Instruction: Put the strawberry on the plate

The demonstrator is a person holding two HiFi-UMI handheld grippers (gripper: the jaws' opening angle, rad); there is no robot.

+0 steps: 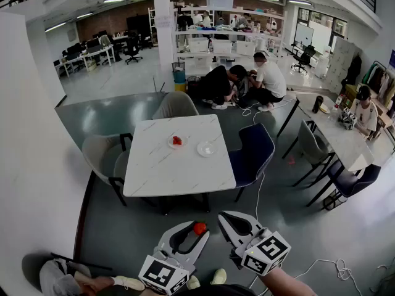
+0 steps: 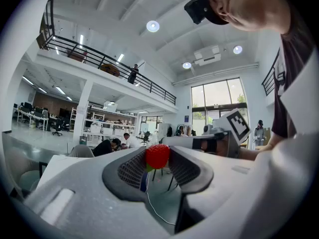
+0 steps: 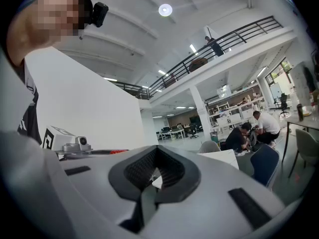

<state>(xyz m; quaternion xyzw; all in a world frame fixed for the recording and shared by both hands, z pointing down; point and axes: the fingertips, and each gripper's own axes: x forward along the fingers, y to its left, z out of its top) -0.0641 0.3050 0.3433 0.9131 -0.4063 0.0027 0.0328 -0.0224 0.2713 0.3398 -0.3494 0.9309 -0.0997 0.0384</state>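
A red strawberry [image 1: 199,228] sits pinched between the tips of my left gripper [image 1: 199,230], held low over the floor, well short of the table. In the left gripper view the strawberry [image 2: 157,156] fills the gap between the dark ribbed pads [image 2: 133,169] of my left gripper [image 2: 157,159]. My right gripper [image 1: 224,218] is beside it, shut and empty, its tips meeting [image 3: 157,147]. Far ahead, a white marble table [image 1: 173,168] carries a small plate [image 1: 171,144] with a red item [image 1: 177,140] on it and a clear empty plate [image 1: 206,148].
Chairs ring the table: grey ones [image 1: 99,156] at left and back, a dark blue one [image 1: 253,153] at right. People crouch on the floor [image 1: 244,85] beyond. A second table [image 1: 336,131] with a seated person stands right. A white wall [image 1: 31,134] runs along the left. A cable [image 1: 321,267] lies on the floor.
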